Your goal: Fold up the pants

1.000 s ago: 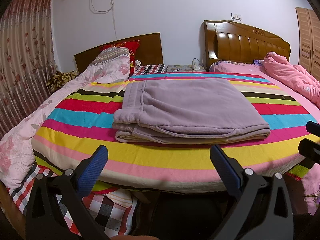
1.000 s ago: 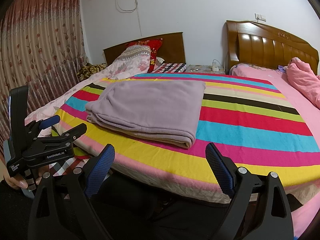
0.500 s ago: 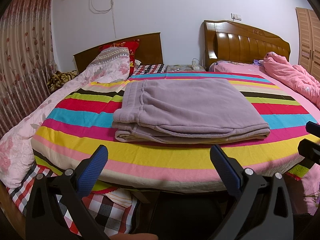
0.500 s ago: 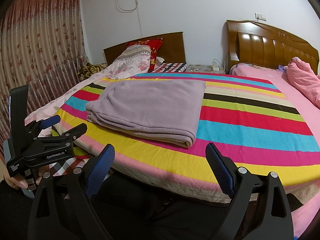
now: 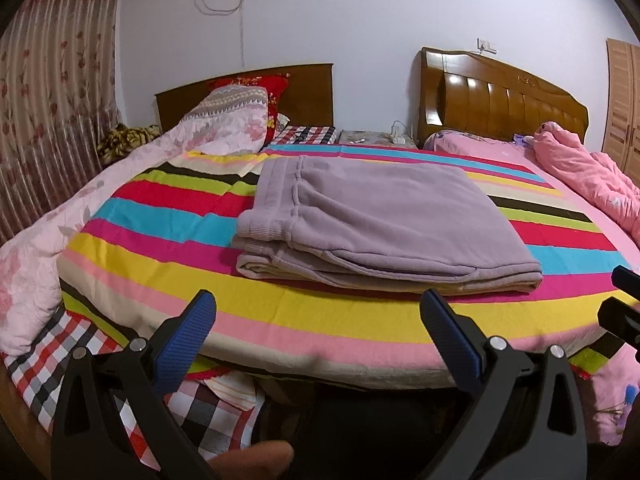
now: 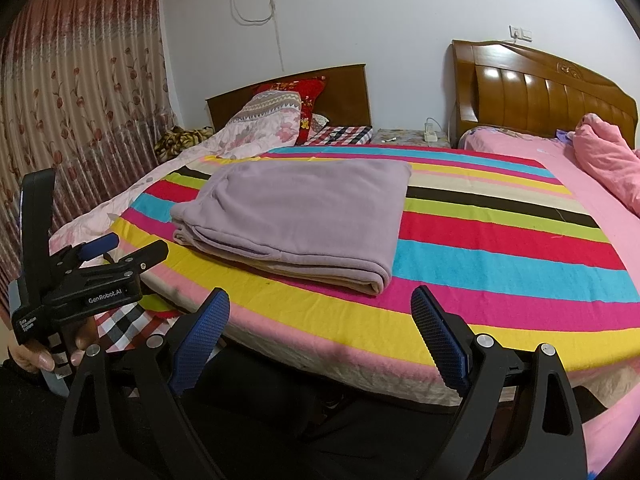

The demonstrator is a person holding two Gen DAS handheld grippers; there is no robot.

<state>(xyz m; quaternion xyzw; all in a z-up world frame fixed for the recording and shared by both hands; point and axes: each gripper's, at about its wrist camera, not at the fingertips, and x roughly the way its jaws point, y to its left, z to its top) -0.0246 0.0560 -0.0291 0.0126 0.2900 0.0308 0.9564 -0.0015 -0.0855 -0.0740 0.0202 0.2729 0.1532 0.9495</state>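
Note:
Lilac pants [image 5: 380, 220] [image 6: 300, 216] lie folded into a flat rectangle on the striped blanket [image 5: 160, 216] [image 6: 500, 248], waistband toward the left in the left wrist view. My left gripper [image 5: 318, 320] hangs open off the bed's near edge, well short of the pants, nothing between its blue pads. The right gripper [image 6: 320, 316] is open too, held back from the bed edge to the right of the pants. In the right wrist view the left gripper [image 6: 126, 248] shows at the left, held by a hand [image 6: 36, 356].
A pink quilt [image 5: 580, 172] is bunched at the far right, and floral bedding with pillows [image 5: 224, 120] lies at the left by a headboard. A checked sheet [image 5: 120, 360] hangs below the blanket. A nightstand [image 6: 408, 136] stands between two headboards. Curtains [image 6: 80, 120] cover the left wall.

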